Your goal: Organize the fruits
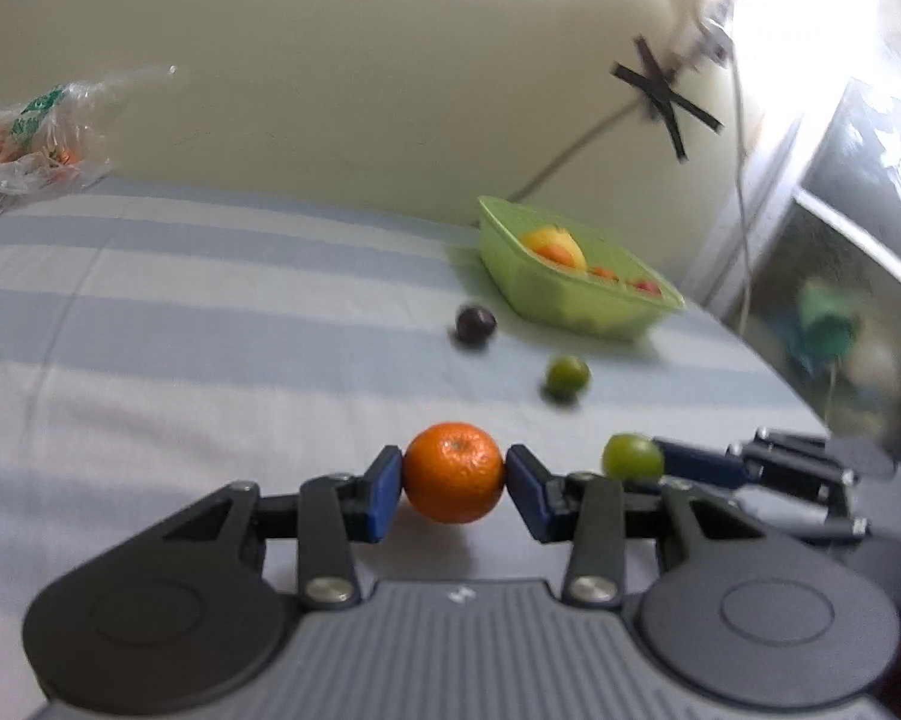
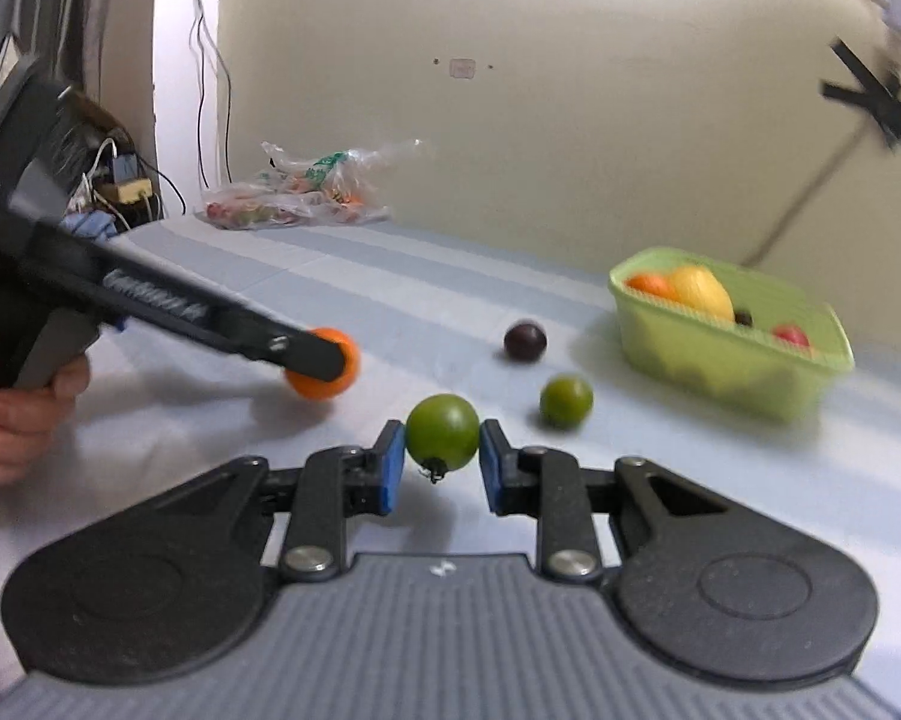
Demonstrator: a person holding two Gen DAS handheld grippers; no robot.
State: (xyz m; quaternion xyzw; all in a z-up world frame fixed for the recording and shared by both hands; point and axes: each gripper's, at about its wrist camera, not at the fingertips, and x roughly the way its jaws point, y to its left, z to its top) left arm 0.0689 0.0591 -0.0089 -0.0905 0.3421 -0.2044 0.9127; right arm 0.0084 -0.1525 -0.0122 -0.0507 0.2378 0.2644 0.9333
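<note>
My left gripper [image 1: 454,474] is shut on an orange [image 1: 454,473], held just above the striped cloth; the orange also shows in the right wrist view [image 2: 330,363]. My right gripper [image 2: 442,450] is shut on a green fruit [image 2: 442,439] with a stem, which also shows in the left wrist view [image 1: 632,457]. A second green fruit [image 1: 566,377] [image 2: 565,401] and a dark plum [image 1: 475,324] [image 2: 525,341] lie on the cloth. Beyond them stands a green basket [image 1: 576,300] [image 2: 714,354] holding several fruits.
A plastic bag [image 2: 297,192] [image 1: 24,132] with produce lies at the far end of the cloth by the wall. The table edge falls away on the right in the left wrist view, with a window beyond. Cables hang on the wall.
</note>
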